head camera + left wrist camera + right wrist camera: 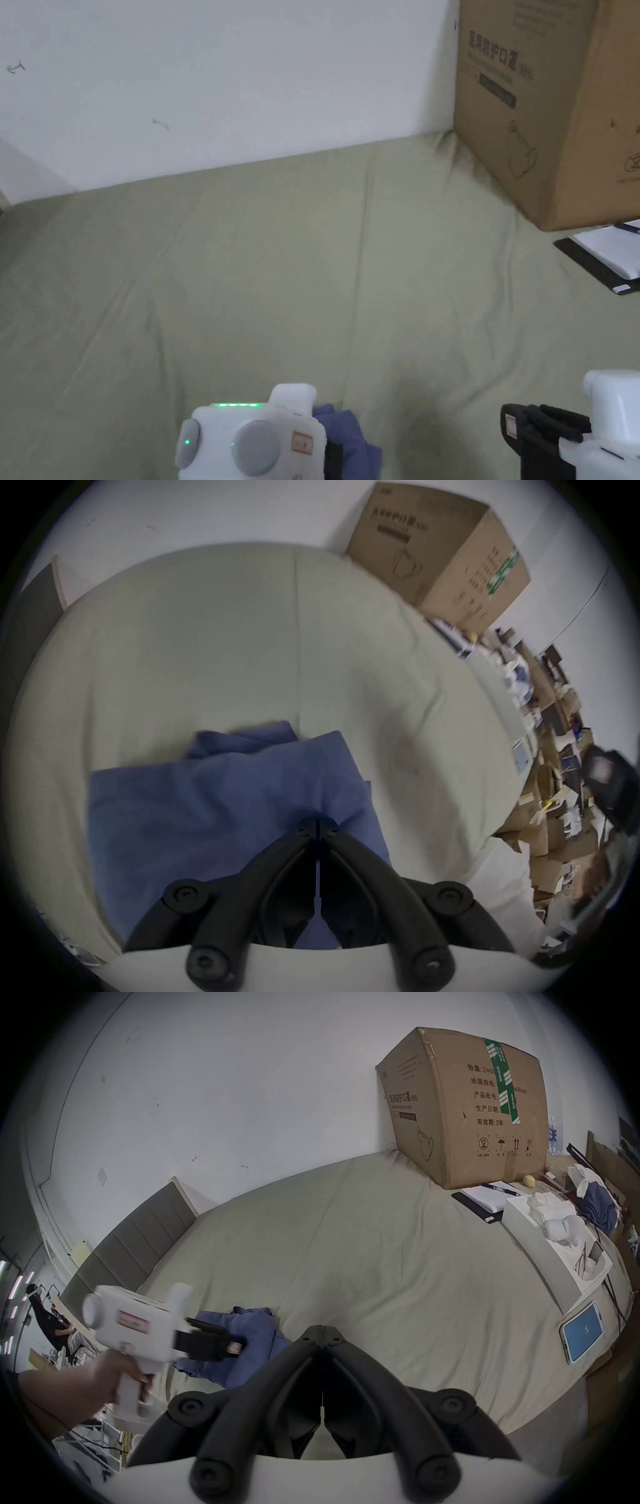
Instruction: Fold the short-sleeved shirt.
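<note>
The blue short-sleeved shirt (221, 812) lies bunched in layers on the olive bed sheet (312, 262), close to the near edge. In the head view a small part of the shirt (353, 437) pokes out beside my left gripper (331, 459). In its own view my left gripper (318, 823) has its jaws closed together on a raised crease of the cloth. The right gripper view shows the left gripper (239, 1347) over the shirt (256, 1328), held by a hand. My right gripper (322, 1328) is shut with nothing in it, over bare sheet right of the shirt, and sits low right (515, 431) in the head view.
A large cardboard box (550, 106) stands at the far right against the white wall. Beside it lie a notebook on a black folder (603, 253), a white box (554, 1241) and a phone (581, 1336). A grey headboard (138, 1234) closes the left end.
</note>
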Demonstrator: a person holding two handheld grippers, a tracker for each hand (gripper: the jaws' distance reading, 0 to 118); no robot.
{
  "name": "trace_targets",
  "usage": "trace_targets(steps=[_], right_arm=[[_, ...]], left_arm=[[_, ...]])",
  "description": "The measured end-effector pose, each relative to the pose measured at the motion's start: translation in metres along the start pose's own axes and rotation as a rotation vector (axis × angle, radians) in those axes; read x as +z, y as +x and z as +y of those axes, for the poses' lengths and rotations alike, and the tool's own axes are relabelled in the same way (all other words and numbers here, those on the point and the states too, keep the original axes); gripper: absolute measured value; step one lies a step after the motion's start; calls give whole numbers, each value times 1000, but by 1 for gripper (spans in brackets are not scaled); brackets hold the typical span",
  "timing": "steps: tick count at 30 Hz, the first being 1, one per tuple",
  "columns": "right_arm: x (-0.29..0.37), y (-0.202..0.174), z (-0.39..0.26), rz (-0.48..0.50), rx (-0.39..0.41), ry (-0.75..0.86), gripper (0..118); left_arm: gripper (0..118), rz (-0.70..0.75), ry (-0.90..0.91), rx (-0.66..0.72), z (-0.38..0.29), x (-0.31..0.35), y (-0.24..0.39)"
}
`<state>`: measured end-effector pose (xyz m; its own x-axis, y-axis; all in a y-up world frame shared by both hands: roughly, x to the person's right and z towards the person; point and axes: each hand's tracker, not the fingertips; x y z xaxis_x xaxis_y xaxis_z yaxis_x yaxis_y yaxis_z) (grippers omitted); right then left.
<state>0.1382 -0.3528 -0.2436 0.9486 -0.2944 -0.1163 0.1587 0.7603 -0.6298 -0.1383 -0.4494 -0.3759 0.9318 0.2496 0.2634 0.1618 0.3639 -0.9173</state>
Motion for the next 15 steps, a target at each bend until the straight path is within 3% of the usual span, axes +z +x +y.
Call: trace_targets(steps=[4, 5, 9, 12, 15], right_arm=[[1, -6, -1, -73, 109, 27, 0], [1, -8, -1, -60, 103, 25, 0], [7, -12, 4, 41, 43, 55, 0], [29, -19, 16, 100, 29, 159, 0], [61, -31, 32, 96, 68, 311, 0]], left_arm=[[2, -58, -8, 61, 0, -14, 19], [2, -113, 1, 79, -1, -10, 23], [2, -530, 76, 174, -10, 20, 25], [2, -471, 369, 132, -21, 85, 22], [2, -231, 720, 54, -46, 166, 18]])
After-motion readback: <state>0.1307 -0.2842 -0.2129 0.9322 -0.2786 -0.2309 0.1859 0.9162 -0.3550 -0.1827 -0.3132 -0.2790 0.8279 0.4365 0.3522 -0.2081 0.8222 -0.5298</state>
